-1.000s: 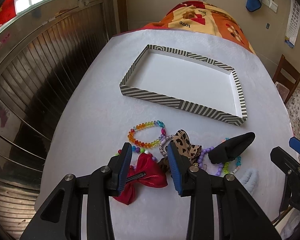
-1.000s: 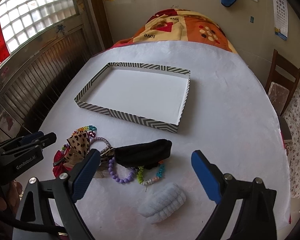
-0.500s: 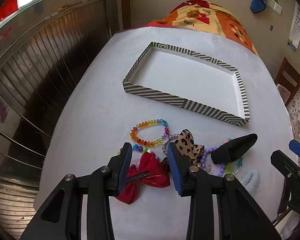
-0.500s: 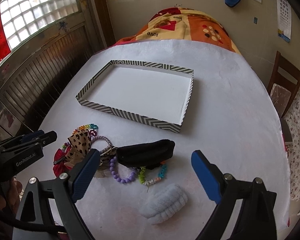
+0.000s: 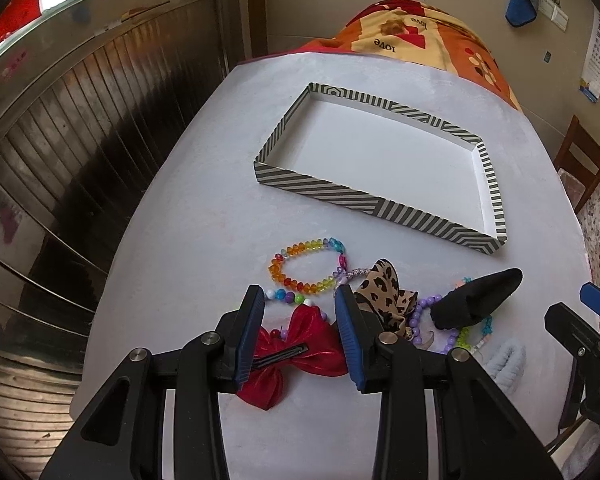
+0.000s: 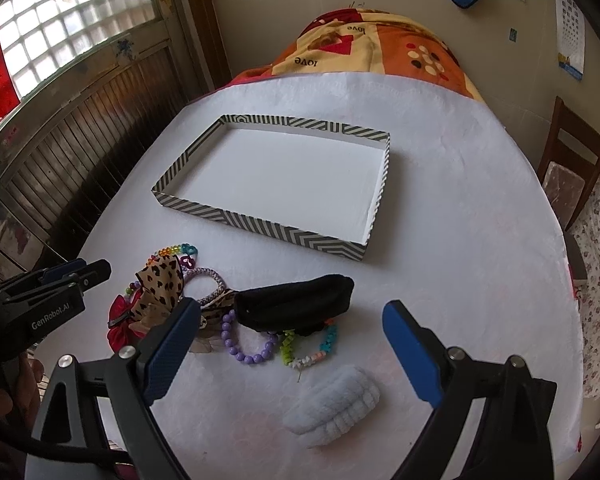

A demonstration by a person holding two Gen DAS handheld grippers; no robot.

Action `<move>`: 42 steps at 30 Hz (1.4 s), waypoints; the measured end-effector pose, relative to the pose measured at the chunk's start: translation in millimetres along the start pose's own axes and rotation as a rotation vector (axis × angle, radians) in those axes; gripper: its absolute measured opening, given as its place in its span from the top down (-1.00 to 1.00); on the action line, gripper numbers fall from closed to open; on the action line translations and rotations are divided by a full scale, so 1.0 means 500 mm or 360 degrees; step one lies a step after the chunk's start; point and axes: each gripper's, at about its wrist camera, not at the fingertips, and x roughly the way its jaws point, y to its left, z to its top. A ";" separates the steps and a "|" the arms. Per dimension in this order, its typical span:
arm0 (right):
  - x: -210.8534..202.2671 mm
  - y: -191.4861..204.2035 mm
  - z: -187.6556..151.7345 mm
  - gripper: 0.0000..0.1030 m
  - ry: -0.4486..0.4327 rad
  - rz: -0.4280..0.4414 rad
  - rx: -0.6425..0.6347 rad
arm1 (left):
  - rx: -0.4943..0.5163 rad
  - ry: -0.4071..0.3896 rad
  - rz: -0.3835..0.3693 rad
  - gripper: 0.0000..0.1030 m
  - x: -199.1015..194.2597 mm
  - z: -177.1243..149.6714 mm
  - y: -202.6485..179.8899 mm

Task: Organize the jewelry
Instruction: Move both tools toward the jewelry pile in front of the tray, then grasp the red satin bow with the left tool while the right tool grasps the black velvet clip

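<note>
Two grippers: both are hovering over the pile, neither holding anything.
Left gripper (image 5: 300, 312): its jaws are standing part-open, straddling the red bow (image 5: 300, 350) without pressing it.
Right gripper (image 6: 292, 344): its jaws are gaping wide above the purple bead bracelet (image 6: 244, 344) and the fluffy white scrunchie (image 6: 334, 404).
Where the jewelry is lying: all of it is sitting on the white table (image 6: 460, 220), just short of the striped tray (image 5: 364, 196), which is holding nothing yet.
Handling, as a judgement: the bow is looking light and limp, so its black clip (image 5: 280, 356) at the centre is the firmest place to pinch; beads are likely rolling and slippery, best taken across the strand.
Count: one tray, one red bow, one leopard-print bow (image 5: 384, 292), one rainbow bracelet (image 5: 304, 264), one purple bracelet, one black hair piece (image 6: 296, 304), one white scrunchie; the smaller strands are tangling too much to count surely.
</note>
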 end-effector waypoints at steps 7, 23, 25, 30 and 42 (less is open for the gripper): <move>0.006 0.003 0.001 -0.85 0.0015 0.0011 -0.0012 | -0.0006 0.0009 0.0003 0.68 0.005 0.001 0.005; 0.015 -0.018 -0.003 -0.85 0.0036 0.0003 0.0020 | -0.0070 0.0043 -0.0020 0.68 0.016 0.012 0.035; 0.018 -0.034 -0.005 -0.85 0.0044 -0.0009 0.0050 | -0.0116 0.0042 -0.0014 0.68 0.018 0.018 0.057; 0.036 -0.066 -0.014 -0.85 0.0095 -0.0004 0.0128 | -0.0274 0.0096 -0.0071 0.68 0.032 0.024 0.119; 0.081 -0.017 -0.029 -0.85 0.0215 0.0187 -0.0008 | -0.0057 0.0270 -0.0277 0.67 0.066 -0.031 0.127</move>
